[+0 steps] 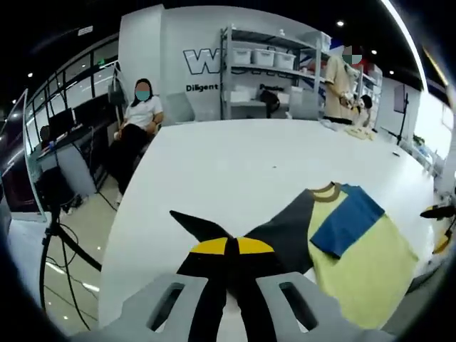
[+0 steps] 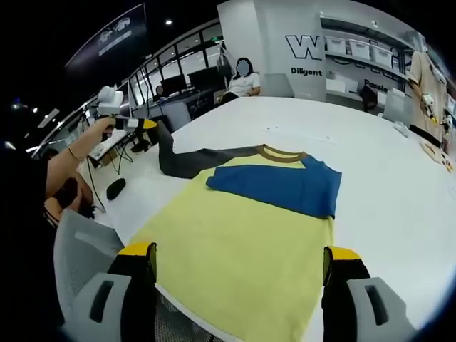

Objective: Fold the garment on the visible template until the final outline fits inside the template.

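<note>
big white table (image 2: 399, 192) under everything, with the garment (image 2: 242, 249) spread flat on it, a yellow shirt with one blue sleeve (image 2: 285, 184) folded across the chest and a brown collar (image 2: 281, 152) at the far end. near hem hanging just over the table edge, between the wide-open jaws of the right gripper (image 2: 239, 267), touching nothing. dark grey sleeve (image 2: 192, 158) pulled out long to the side and up off the table, pinched at its tip by the left gripper (image 2: 146, 125), held by a person's hand (image 2: 107, 127). in the left gripper view, left gripper (image 1: 226, 249) closed tight on the dark grey sleeve (image 1: 281, 231), with the rest of the garment (image 1: 367, 260) lying off to the right on the table (image 1: 235, 164). farther back, shelves (image 1: 274, 71) with white bins by a grey wall, a seated person (image 1: 139, 125) in a white top beside the table, another person (image 1: 340, 85) standing at the far end. small flat pieces (image 2: 434, 153) lying on the far right of the table, well apart from the shirt.
</note>
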The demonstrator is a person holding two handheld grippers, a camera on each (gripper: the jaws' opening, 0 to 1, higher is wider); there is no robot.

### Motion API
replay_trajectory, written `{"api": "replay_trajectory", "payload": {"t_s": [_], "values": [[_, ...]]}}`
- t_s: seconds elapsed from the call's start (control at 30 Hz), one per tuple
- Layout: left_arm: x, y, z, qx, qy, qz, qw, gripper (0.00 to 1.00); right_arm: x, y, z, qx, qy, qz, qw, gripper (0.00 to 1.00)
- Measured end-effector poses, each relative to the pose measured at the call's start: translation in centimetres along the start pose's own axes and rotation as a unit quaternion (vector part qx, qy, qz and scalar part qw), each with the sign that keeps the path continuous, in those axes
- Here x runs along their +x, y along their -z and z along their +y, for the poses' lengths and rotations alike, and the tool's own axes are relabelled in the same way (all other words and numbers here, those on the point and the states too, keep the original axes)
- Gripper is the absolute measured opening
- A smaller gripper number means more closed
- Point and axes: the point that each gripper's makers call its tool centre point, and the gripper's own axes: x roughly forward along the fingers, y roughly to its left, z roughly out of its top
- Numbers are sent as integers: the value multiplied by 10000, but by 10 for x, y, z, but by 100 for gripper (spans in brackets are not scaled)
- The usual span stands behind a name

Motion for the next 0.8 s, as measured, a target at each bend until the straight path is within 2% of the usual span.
{"api": "replay_trajectory", "payload": {"t_s": [0.3, 0.43, 0.7, 0.8], "values": [[9, -24, -39, 198, 440, -149, 9987, 0, 0, 4, 1, -22, -19, 53, 10000, 97], [14, -37, -58, 115, 653, -291, 9974, 0, 1, 6, 1, -22, -20, 65, 10000, 97], [18, -48, -88, 68, 1017, -382, 9941, 0, 0, 7, 3, 21, -24, 38, 10000, 96], [21, -57, -108, 10, 1303, -461, 9904, 0, 1, 9, 6, 2, -50, 71, 10000, 96]]}}
